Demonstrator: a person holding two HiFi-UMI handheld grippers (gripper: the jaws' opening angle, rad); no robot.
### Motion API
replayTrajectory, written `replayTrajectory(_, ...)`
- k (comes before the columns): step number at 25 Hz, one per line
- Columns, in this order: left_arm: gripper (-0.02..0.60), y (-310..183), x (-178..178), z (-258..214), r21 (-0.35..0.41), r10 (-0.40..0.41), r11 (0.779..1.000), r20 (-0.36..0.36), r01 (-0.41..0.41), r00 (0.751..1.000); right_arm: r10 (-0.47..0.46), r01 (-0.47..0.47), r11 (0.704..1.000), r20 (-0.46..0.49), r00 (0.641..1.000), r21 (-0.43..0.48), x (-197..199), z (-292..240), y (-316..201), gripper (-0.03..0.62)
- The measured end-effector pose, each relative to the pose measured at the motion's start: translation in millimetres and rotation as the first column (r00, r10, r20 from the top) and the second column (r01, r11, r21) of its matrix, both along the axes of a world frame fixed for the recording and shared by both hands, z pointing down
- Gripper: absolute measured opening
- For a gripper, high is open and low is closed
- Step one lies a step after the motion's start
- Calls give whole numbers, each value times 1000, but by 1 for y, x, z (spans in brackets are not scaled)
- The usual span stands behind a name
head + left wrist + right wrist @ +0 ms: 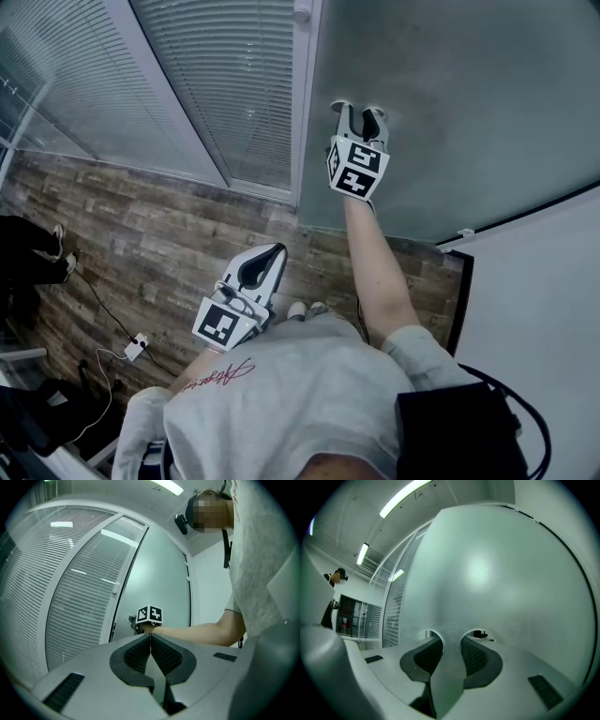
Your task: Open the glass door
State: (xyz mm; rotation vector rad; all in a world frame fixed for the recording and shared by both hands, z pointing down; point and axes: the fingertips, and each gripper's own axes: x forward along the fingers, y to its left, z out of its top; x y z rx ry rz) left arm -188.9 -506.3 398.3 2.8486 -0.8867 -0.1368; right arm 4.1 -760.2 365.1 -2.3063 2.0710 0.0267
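Note:
The frosted glass door (459, 84) fills the upper right of the head view. My right gripper (359, 111) reaches out at arm's length, and its two fingertips rest against the door pane close to the white frame post (302, 112). In the right gripper view the right gripper (452, 637) is open; its tips touch the glass door (497, 573) and nothing lies between them. My left gripper (278, 251) is held back near my body, away from the door. Its jaws are shut and empty in the left gripper view (150, 637), where the glass door (164, 583) stands ahead.
A glass partition with slatted blinds (216, 84) runs left of the door. A white wall (544, 319) with a dark frame edge (464, 295) stands to the right. On the wooden floor (141, 234) lie a cable and power strip (136, 347). Another person's feet (58, 246) are at far left.

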Motion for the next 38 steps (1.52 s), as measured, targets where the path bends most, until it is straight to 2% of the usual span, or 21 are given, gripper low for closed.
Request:
replayTrajectory(7,17,13,13,-6,22,46,999,-8,-46,999,-44,44,999,-5,999,13,-10,-2,33,129)
replayTrajectory(20,17,48,18,-22,73,31,997,-33,-28,999,-119,119,993,-5,993,25,-29,-1,108,129)
replayTrajectory(38,17,145,24,-34,78,-102,991,-54,106,993,-255,255,967,-5,967,10,-44,-3,216,129)
